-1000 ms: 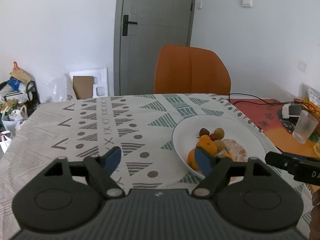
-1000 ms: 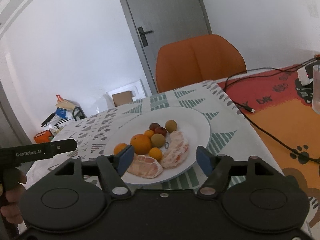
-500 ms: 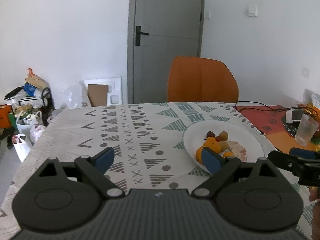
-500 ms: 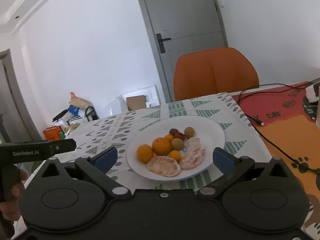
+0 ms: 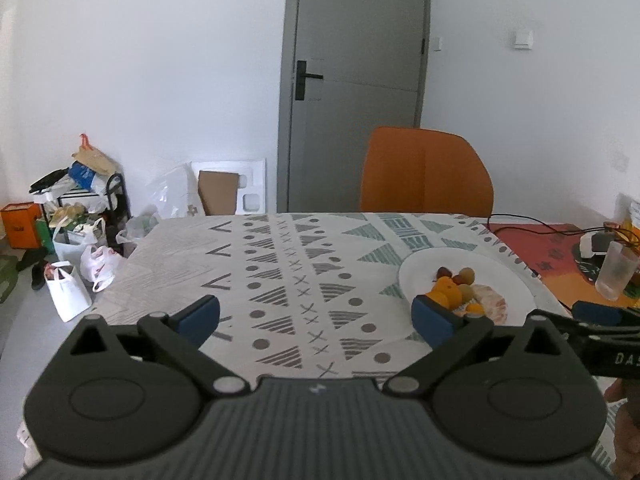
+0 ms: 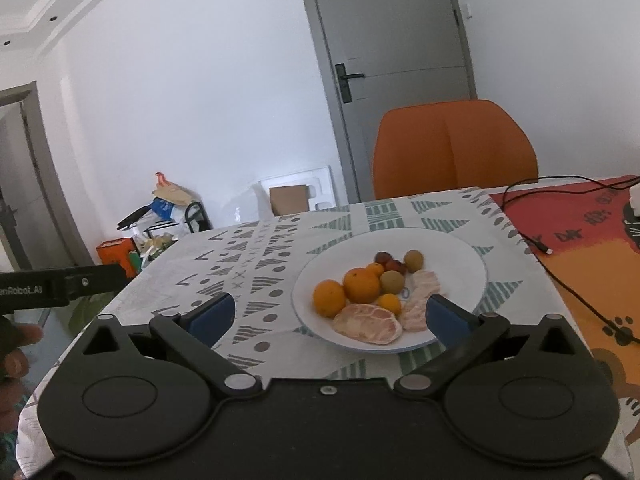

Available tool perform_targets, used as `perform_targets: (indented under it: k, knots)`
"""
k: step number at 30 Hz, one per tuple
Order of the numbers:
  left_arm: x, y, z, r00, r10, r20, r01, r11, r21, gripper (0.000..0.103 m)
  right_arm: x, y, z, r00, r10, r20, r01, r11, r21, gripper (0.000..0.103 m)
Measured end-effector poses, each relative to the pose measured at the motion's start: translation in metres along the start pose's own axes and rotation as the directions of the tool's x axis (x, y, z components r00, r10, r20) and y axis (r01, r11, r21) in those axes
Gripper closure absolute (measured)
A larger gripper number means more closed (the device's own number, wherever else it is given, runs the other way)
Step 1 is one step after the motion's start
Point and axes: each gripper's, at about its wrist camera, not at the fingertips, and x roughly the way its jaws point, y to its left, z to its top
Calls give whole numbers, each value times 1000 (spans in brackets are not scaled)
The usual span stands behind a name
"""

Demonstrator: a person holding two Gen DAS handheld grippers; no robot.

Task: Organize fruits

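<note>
A white plate [image 6: 460, 256] on the patterned tablecloth holds oranges [image 6: 361, 285], small round fruits [image 6: 413, 260] and peeled pomelo pieces [image 6: 368, 323]. The plate also shows in the left wrist view [image 5: 516, 280], to the right. My right gripper [image 6: 329, 316] is open and empty, just in front of the plate's near rim. My left gripper [image 5: 316, 316] is open and empty, above the tablecloth to the left of the plate.
An orange chair [image 6: 452, 148] stands behind the table. A black cable [image 6: 560, 276] runs over the red and orange mat [image 6: 592, 240] on the right. A clear glass [image 5: 616, 268] stands at the far right. Bags and clutter [image 5: 76, 236] lie on the floor at left.
Both grippers have pulled back and risen from the plate, and both have opened wider. The fruit has not moved.
</note>
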Motion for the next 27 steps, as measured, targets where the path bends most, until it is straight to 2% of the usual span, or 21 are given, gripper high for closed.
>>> perform_targets:
  k: [14, 27]
  knots:
    - [-30, 40, -10, 1000, 30, 2, -30, 999, -41, 0, -17, 34, 8, 999, 49, -21, -50, 996, -72, 0]
    - [-49, 64, -21, 998, 64, 2, -63, 997, -49, 0, -17, 62, 1, 995, 53, -82, -59, 996, -64, 0]
